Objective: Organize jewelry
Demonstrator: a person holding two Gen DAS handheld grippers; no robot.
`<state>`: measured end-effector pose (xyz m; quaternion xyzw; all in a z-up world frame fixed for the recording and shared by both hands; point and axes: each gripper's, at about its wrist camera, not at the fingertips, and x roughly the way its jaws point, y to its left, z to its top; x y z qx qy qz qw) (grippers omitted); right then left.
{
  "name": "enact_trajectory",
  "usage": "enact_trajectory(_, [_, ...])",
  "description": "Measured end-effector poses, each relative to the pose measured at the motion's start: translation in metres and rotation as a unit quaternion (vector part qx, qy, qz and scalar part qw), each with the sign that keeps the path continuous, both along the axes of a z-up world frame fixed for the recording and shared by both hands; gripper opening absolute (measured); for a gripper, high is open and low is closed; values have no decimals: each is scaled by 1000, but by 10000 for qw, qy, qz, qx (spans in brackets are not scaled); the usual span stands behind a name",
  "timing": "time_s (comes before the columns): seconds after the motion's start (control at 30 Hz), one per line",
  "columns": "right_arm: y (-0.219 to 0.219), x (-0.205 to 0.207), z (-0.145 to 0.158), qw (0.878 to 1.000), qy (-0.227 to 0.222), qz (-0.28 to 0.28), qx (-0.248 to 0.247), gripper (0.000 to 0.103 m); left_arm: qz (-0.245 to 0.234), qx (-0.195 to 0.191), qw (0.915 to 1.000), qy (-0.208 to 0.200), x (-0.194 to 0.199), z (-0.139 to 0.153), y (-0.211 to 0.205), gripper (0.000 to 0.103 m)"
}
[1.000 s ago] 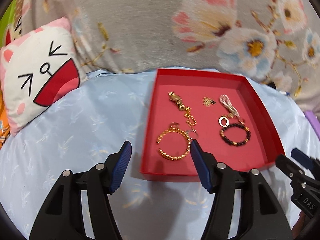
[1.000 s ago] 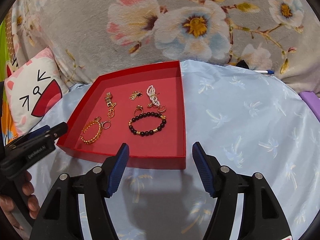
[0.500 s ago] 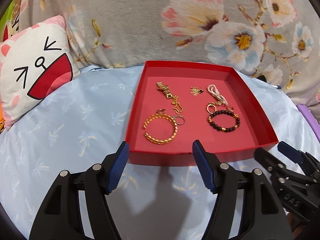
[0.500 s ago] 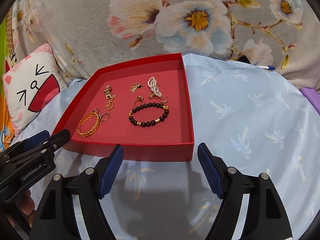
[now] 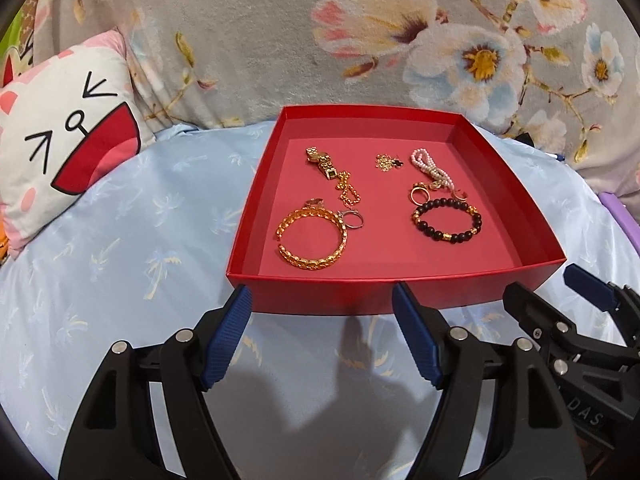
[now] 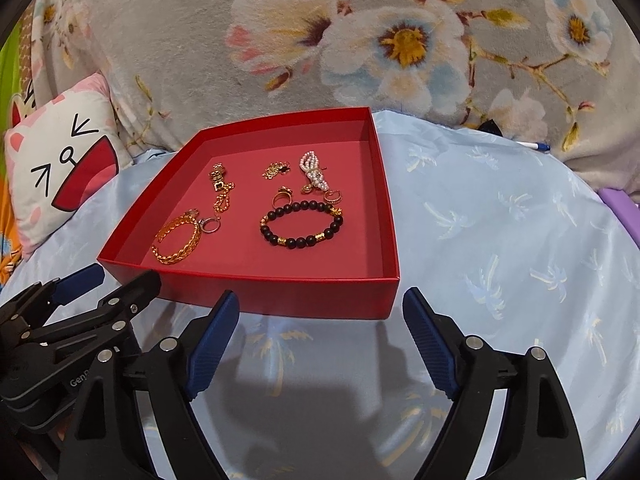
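Observation:
A red tray lies on the blue cloth. In it lie a gold bangle, a gold chain, a black bead bracelet, a pearl strand, a small gold charm and small rings. My left gripper is open and empty, just short of the tray's near wall. My right gripper is open and empty, at the tray's near right corner.
A cat-face pillow lies at the left. A flowered grey blanket rises behind the tray. A pen lies at the back right, and a purple edge at the far right.
Both grippers have drawn back from the tray toward me, and the left one has shifted so the tray sits centred. Both stayed open. The jewelry has not moved.

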<state>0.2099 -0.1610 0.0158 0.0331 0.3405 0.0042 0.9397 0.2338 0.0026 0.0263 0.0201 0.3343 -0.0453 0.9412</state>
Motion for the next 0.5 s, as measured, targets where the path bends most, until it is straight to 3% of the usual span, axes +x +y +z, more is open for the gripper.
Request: enact_trajectory(0.5, [4,-1,0,9998,-28,-109,-168,85,90,3,9999,-105,-2,0,2,75])
